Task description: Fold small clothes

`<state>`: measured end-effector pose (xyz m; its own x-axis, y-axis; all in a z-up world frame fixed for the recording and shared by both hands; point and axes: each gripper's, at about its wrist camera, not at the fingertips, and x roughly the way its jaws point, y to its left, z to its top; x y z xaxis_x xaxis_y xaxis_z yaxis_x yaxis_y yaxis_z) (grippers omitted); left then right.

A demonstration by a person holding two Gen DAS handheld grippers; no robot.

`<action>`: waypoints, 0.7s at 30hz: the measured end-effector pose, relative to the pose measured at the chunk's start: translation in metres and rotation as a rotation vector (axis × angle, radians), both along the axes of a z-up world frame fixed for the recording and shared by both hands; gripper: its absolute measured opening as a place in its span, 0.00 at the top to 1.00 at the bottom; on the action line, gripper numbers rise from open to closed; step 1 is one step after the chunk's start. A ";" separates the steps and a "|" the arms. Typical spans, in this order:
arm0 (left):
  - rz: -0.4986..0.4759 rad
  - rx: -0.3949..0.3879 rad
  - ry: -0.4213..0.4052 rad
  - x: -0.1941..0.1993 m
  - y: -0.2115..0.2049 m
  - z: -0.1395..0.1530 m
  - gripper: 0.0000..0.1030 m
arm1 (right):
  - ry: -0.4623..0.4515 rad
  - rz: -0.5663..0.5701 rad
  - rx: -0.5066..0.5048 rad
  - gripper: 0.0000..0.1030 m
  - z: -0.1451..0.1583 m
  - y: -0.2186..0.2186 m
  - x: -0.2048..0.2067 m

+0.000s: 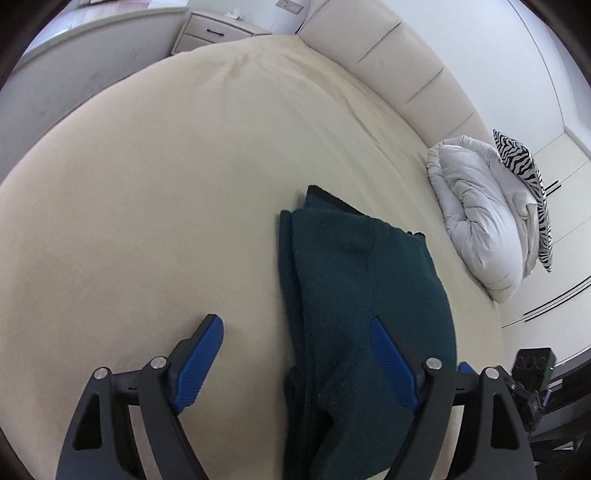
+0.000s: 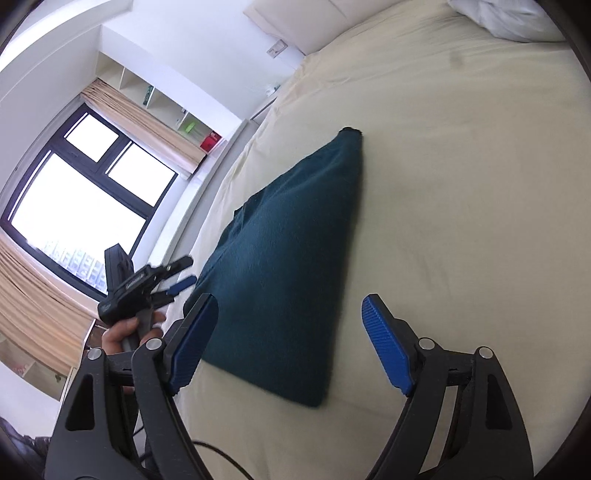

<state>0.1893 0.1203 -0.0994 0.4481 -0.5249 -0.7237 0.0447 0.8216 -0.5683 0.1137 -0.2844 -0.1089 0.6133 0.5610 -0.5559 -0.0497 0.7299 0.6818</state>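
A home bedroom: wide bed (image 1: 184, 184) with padded headboard (image 1: 388, 62); nightstand (image 1: 214, 29); curtained window (image 2: 81, 199).

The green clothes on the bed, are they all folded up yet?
Mostly, it looks like. The dark green garment lies folded in a flat, layered bundle on the cream bed sheet. Nothing is in hand: the left gripper and right gripper are open. Perhaps another fold or tidying the edges remains.

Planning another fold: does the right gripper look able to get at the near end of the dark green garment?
Probably yes: the right gripper is open, and the dark green garment lies unobstructed just ahead.
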 end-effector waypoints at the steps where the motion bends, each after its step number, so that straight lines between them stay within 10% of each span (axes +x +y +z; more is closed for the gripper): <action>1: -0.006 -0.026 0.014 0.000 0.000 -0.002 0.19 | 0.010 0.007 0.018 0.22 -0.003 0.000 0.008; 13: -0.074 -0.039 0.122 0.030 -0.028 -0.021 0.24 | 0.163 0.069 0.114 0.31 -0.051 0.016 0.080; 21: -0.099 -0.065 0.161 0.036 -0.044 -0.032 0.67 | 0.190 0.061 0.108 0.50 -0.059 0.019 0.097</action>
<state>0.2258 0.0762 -0.1315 0.2735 -0.6087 -0.7448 0.0277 0.7790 -0.6264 0.2110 -0.2654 -0.1677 0.4665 0.6562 -0.5932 0.0454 0.6519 0.7569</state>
